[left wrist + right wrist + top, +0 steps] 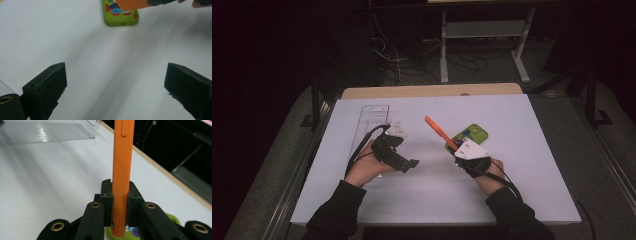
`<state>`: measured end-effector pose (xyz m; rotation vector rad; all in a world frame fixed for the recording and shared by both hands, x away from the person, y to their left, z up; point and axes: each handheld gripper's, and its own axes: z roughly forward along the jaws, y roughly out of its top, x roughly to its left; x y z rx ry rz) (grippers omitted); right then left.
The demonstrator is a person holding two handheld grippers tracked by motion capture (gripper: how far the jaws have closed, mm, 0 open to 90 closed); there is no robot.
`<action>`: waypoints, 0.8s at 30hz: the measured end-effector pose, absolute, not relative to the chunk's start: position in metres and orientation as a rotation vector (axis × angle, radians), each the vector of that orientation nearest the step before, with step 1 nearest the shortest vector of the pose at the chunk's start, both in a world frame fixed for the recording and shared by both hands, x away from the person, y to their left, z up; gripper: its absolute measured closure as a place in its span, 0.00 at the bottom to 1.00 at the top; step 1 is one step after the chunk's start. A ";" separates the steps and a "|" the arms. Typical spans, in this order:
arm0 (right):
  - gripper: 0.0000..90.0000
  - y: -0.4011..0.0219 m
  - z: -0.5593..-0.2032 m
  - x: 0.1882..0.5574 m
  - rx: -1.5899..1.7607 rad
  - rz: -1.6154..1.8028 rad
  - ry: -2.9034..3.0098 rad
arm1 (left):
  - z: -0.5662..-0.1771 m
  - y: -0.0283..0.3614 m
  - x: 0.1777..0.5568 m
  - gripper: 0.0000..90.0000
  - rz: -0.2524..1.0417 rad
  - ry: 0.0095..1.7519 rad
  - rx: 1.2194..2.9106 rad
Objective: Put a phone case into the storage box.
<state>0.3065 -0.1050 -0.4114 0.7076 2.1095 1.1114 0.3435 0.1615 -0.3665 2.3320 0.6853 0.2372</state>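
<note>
No readable text, label, brand or number anywhere; green phone case (121,18) bearing cartoon print only, no legible lettering.

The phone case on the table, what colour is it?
Green, with a colourful cartoon picture on it. The phone case shows best in the left gripper view.

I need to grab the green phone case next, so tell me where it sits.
In the high view the green phone case lies flat on the white table, right of centre, just beyond the right gripper and partly under the orange strip it holds.
</note>
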 end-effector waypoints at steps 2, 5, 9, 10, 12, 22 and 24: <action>0.87 -0.107 -0.412 0.308 0.760 1.160 2.135 | -0.366 0.161 0.343 0.04 0.235 0.691 2.318; 0.87 -0.110 -0.412 0.311 0.843 1.236 2.167 | -0.365 0.162 0.343 0.04 0.232 0.697 2.312; 0.87 -0.112 -0.411 0.313 0.929 1.333 2.185 | -0.366 0.161 0.344 0.04 0.237 0.686 2.324; 0.87 -0.113 -0.411 0.313 0.948 1.347 2.187 | -0.366 0.161 0.343 0.04 0.233 0.689 2.327; 0.87 -0.114 -0.412 0.315 0.998 1.396 2.187 | -0.367 0.160 0.343 0.04 0.232 0.689 2.322; 0.87 -0.121 -0.415 0.319 1.171 1.543 2.164 | -0.368 0.161 0.345 0.04 0.248 0.674 2.337; 0.87 -0.122 -0.417 0.321 1.214 1.594 2.145 | -0.368 0.161 0.345 0.04 0.248 0.683 2.332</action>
